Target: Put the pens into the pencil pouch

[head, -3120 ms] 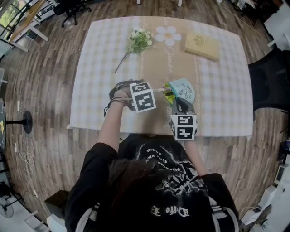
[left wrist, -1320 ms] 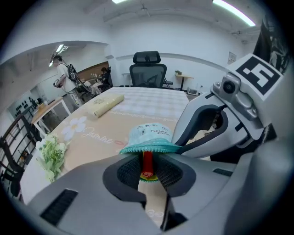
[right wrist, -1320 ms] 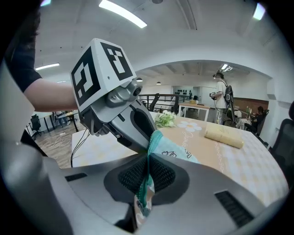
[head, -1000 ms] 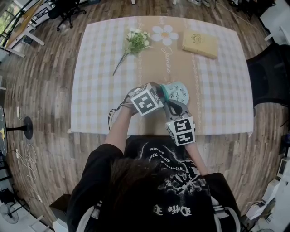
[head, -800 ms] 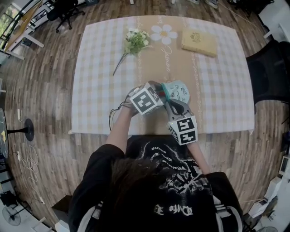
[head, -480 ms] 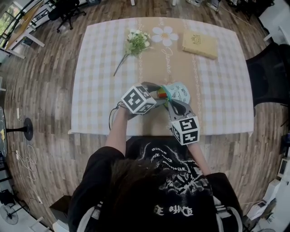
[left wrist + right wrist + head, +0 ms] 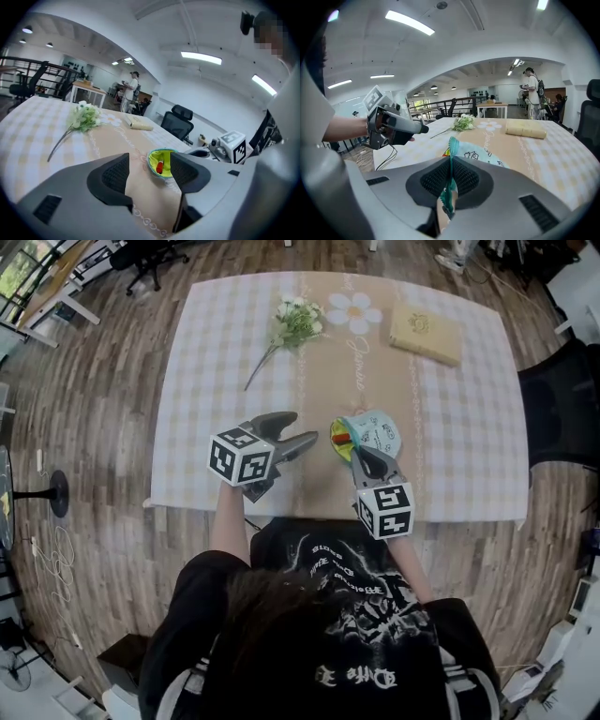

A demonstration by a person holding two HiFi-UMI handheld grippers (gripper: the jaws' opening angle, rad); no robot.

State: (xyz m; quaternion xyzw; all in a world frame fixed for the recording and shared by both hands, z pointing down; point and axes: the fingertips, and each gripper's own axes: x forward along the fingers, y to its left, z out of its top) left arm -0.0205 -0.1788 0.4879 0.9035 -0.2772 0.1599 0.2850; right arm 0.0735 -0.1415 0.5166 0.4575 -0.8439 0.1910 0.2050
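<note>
Two claws: left claw (image 7: 147,171) just opened, empty (right claw (image 7: 451,182) clamps pouch (image 7: 375,433) rim)

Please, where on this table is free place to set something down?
Bare: the left side of the table, between the flowers and the left gripper, whose fingers have just opened, empty; also the right side, between the yellow book and the pouch. Crowded: the front middle, where the right gripper pinches the pouch rim.

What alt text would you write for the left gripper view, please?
The left gripper, jaws just opened and empty, frames the pencil pouch beyond, its mouth open with a red pen inside. A flower sprig and a tan book lie farther back on the table.
</note>
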